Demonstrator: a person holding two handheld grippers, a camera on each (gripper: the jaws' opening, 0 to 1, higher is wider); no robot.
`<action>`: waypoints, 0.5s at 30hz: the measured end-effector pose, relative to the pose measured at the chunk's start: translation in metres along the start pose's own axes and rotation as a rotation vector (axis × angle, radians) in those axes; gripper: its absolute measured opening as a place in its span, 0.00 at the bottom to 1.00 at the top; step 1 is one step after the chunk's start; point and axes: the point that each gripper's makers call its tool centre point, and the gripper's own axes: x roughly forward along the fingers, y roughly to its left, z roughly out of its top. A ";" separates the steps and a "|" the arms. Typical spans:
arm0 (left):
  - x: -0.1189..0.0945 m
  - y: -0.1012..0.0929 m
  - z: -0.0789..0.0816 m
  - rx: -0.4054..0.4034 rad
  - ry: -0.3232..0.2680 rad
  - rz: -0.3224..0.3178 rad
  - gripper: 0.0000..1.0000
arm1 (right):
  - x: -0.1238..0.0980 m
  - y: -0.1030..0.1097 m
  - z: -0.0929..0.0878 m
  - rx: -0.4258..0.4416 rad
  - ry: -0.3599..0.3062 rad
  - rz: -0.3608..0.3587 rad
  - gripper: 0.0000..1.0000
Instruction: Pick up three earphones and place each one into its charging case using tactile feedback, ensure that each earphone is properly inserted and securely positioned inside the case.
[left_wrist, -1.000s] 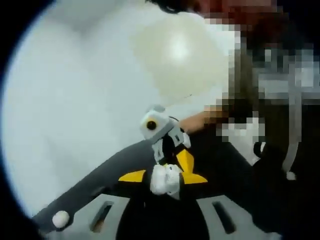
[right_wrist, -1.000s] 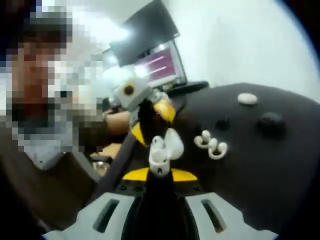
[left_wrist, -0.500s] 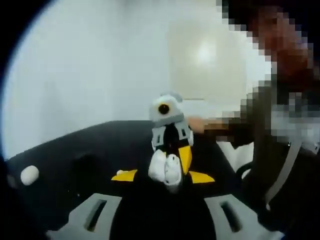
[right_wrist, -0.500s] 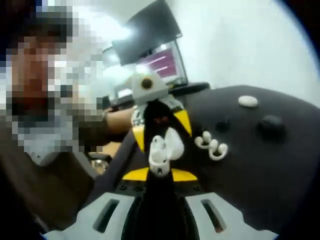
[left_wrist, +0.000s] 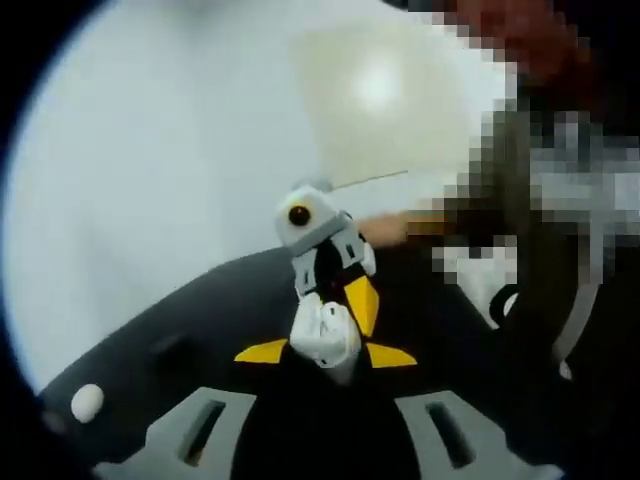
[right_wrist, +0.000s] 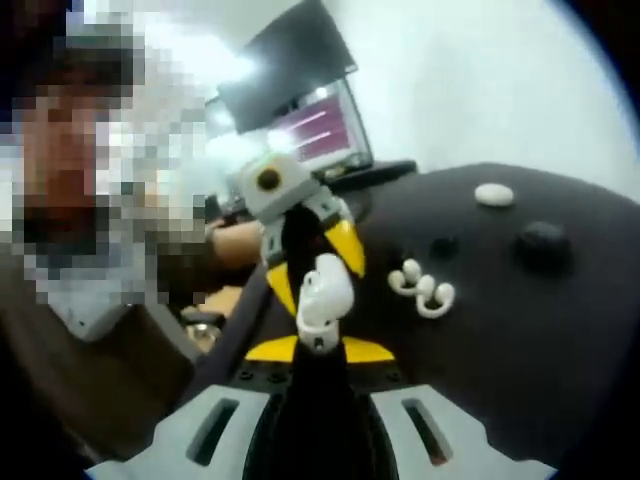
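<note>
White plastic sits pinched at the tip of each of my tools. In the right gripper view my right tool (right_wrist: 320, 345) has its yellow-tipped jaws closed on a white charging case (right_wrist: 322, 298), held upright just above the tips. Right behind it the left tool (right_wrist: 305, 255) comes in from the opposite side, its yellow jaws meeting the same case; I cannot tell from this view how firmly it grips.

In the left gripper view my left tool (left_wrist: 328, 355) is closed too, its jaw tips pressed against the white case (left_wrist: 322, 335), with the right tool (left_wrist: 335, 285) facing me directly behind it. Whether an earphone is between the case and a jaw I cannot tell; the white shapes blur together.

Beyond the tools lies the dark surface (right_wrist: 520, 330). On it, to the right of the case in the right gripper view, three white earphones (right_wrist: 422, 290) lie in a loose cluster, touching or nearly so. Farther off sit a dark rounded object (right_wrist: 543, 243) and a small white oval object (right_wrist: 494, 194) near the far edge. A similar white oval (left_wrist: 87, 401) lies at the surface's edge in the left gripper view. A lit monitor (right_wrist: 322, 128) stands at the back.
</note>
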 end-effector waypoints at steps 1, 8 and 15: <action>-0.001 0.000 0.002 0.006 -0.010 0.002 0.21 | 0.000 0.000 0.000 0.010 -0.001 0.002 0.16; 0.000 -0.002 0.003 0.029 -0.022 0.004 0.17 | 0.001 0.001 -0.001 0.032 -0.001 0.001 0.16; 0.003 -0.002 -0.004 0.129 0.010 0.029 0.29 | 0.003 0.000 -0.001 0.031 -0.003 0.001 0.16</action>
